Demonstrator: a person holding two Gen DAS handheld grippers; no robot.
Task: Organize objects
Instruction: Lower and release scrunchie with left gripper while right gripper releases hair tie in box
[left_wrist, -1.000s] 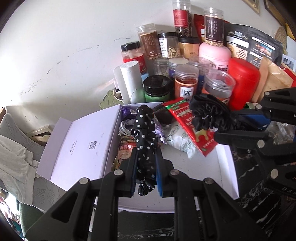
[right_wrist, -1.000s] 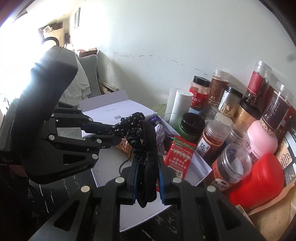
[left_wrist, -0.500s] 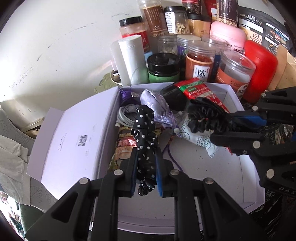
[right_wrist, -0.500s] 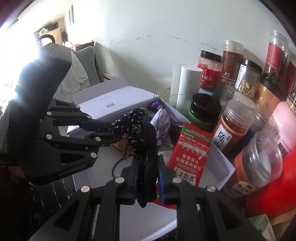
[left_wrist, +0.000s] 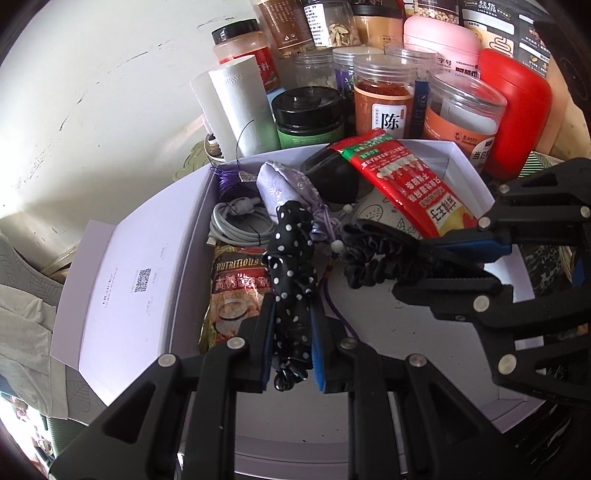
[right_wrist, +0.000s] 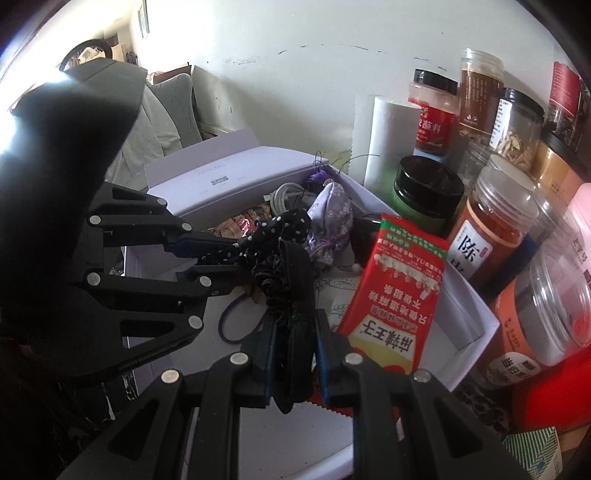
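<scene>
Here the white box (left_wrist: 476, 177) fills the middle of both views, with bare floor only toward the lower centre, so each scrunchie is best let go there, clear of the red packet (left_wrist: 410, 184). The left gripper (left_wrist: 291, 354) pinches the polka-dot scrunchie (left_wrist: 291, 266); the right gripper (right_wrist: 293, 363) clamps the black scrunchie (right_wrist: 288, 280), both hanging over the box.

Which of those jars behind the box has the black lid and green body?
The short green jar beside the white paper roll. The jars around it are clear plastic with reddish or brown contents; only this one is squat, dark-lidded and green.
</scene>
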